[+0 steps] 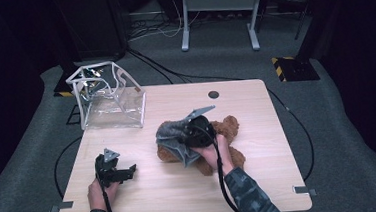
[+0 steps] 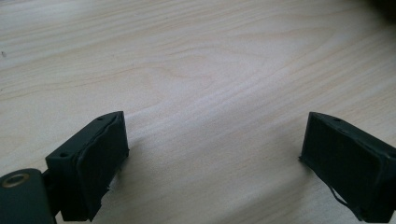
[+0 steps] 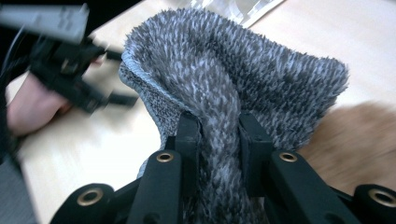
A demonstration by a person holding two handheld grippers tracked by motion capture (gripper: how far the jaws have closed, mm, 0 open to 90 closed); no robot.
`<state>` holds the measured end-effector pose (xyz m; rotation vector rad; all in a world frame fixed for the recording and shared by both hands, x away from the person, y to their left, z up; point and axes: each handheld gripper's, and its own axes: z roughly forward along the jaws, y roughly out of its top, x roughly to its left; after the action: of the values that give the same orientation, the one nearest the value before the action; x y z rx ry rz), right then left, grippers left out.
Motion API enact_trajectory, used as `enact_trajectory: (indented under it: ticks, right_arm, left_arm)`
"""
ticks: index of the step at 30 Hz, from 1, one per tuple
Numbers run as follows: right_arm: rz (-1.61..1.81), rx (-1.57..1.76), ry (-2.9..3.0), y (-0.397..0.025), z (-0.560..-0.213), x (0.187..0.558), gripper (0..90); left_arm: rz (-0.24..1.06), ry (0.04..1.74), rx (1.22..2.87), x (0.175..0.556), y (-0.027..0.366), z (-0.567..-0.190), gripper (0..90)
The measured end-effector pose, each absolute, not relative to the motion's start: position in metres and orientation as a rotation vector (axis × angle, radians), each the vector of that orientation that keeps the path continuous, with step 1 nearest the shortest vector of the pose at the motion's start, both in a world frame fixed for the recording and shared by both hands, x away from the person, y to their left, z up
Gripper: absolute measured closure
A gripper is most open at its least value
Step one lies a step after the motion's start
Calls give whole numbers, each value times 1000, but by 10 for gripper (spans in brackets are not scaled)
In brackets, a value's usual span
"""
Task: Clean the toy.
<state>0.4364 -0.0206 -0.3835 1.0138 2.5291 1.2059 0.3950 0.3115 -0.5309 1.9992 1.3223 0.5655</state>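
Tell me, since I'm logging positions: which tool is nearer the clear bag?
Left. The left tool sits open in front of the clear bag; the right tool, clamped on grey fabric, is off to its right.

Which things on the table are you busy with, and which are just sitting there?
In use:
- grey fuzzy cloth, pinched in the right gripper
- brown teddy bear under the cloth
- left gripper, open above the bare table

Just sitting there:
- clear plastic bag at the table's far left corner

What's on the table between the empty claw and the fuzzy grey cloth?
Nothing: in the high view, bare table separates the left gripper from the grey cloth.
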Motion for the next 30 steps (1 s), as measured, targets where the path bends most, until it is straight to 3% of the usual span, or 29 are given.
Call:
enact_trajectory:
  ticks: [5,11,30]
  right_arm:
    - [1189,1073,2455,-21,-372,464,734]
    - [1131,1107,2492,-9,-386,478,733]
    - [1144,999,2612,2,-411,426,733]
  left_arm:
    - [566,1322,1999,395,312,-531,69]
    - [566,1322,1999,395,312,-531,69]
    - [566,1322,2000,395,312,-531,69]
